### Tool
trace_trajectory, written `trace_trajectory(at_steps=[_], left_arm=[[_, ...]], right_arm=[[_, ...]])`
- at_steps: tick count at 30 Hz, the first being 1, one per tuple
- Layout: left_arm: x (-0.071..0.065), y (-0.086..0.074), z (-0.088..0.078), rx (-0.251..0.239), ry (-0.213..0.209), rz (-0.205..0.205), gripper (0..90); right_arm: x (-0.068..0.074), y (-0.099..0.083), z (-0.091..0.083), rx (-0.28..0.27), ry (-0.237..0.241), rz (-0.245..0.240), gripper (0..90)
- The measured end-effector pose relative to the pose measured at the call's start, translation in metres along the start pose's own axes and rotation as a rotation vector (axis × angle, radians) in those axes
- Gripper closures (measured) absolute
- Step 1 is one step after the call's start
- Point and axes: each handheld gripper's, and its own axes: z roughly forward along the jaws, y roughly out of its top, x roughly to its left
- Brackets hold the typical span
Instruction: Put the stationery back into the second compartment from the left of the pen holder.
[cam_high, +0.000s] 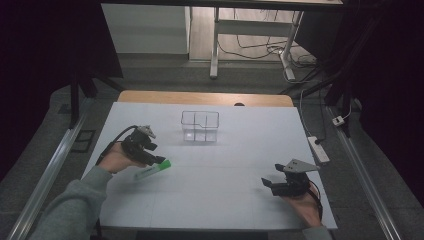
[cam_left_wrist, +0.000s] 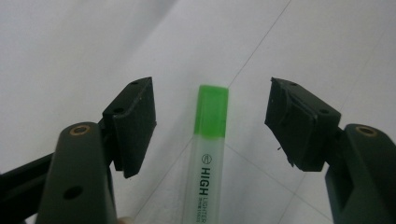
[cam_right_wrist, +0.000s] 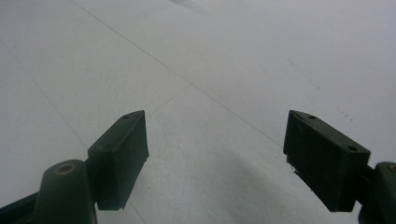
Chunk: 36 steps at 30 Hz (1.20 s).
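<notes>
So, left gripper (cam_left_wrist: 210, 121) lined up on a highlighter (cam_left_wrist: 208, 154)

Jaws apart, straddling it near the bench's left edge; right gripper (cam_high: 272, 184) also apart. Probably light, stiff, slick plastic; grab mid-barrel.

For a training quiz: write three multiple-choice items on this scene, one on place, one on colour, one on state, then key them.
1. The highlighter lies
A. between the left tool's jaws
B. inside the clear box
C. beside the right tool

2. Its cap is
A. pink
B. green
C. blue

3. The right tool is
A. shut on a pen
B. shut, empty
C. open, empty

Key: 1 A, left gripper view shows it on the table in the gap, untouched. 2 B, cap is bright green. 3 C, jaws stand wide apart over bare table.
</notes>
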Motion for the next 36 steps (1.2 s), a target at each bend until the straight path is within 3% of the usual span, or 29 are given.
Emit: trace_trajectory(at_steps=[5,16,25,31,36], left_arm=[[0.001,-0.002,0.008,0.032,-0.001,-0.001,32.8],[-0.004,0.002,0.027,0.128,0.007,0.05,32.7],[-0.002,0.006,0.042,0.175,0.005,0.069,34.4],[-0.003,0.007,0.052,0.218,-0.009,0.099,40.3],[-0.003,0.006,0.051,0.224,0.012,0.109,52.5]], right_arm=[[0.0,0.0,0.001,0.0,0.004,-0.002,21.4],[0.001,0.0,0.001,0.005,0.004,-0.004,21.2],[0.0,0.0,0.002,0.017,0.005,-0.009,21.2],[0.0,-0.001,0.002,0.016,0.001,-0.007,21.1],[0.001,-0.001,0.003,0.016,0.001,-0.007,21.2]])
